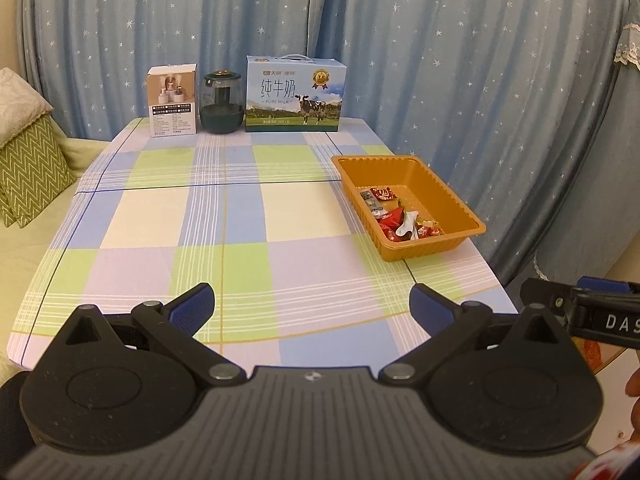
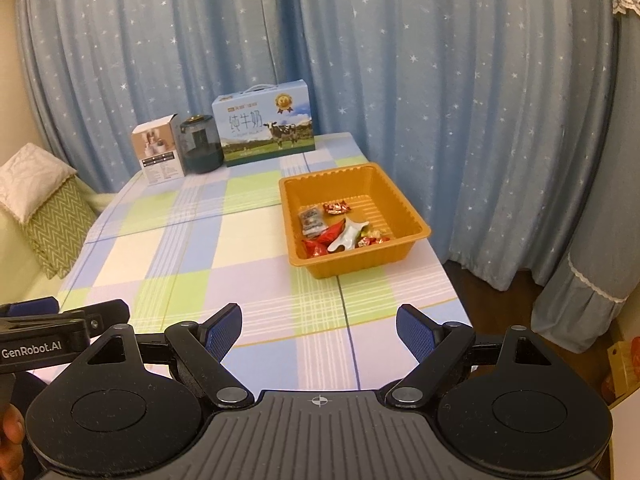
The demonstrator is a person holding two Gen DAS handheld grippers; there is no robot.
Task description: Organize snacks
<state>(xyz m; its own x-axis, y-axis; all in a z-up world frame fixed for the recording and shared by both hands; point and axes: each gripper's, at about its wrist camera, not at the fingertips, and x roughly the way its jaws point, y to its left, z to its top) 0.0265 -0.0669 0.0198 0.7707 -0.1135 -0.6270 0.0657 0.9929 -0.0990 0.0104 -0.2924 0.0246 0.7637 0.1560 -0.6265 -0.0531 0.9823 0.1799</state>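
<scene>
An orange plastic tray (image 1: 452, 188) sits at the right side of the checked table and holds several wrapped snacks (image 1: 394, 216), red, white and grey. It also shows in the right wrist view (image 2: 404, 204) with the snacks (image 2: 340, 230) inside. My left gripper (image 1: 312, 308) is open and empty above the table's near edge, well short of the tray. My right gripper (image 2: 319, 330) is open and empty, also near the front edge. The right gripper's body shows at the right edge of the left wrist view (image 1: 592, 312).
At the table's far edge stand a small white box (image 1: 173, 100), a dark green jar (image 1: 222, 102) and a blue milk carton box (image 1: 295, 94). Blue star curtains hang behind. Green and white cushions (image 1: 24, 152) lie on a sofa at the left.
</scene>
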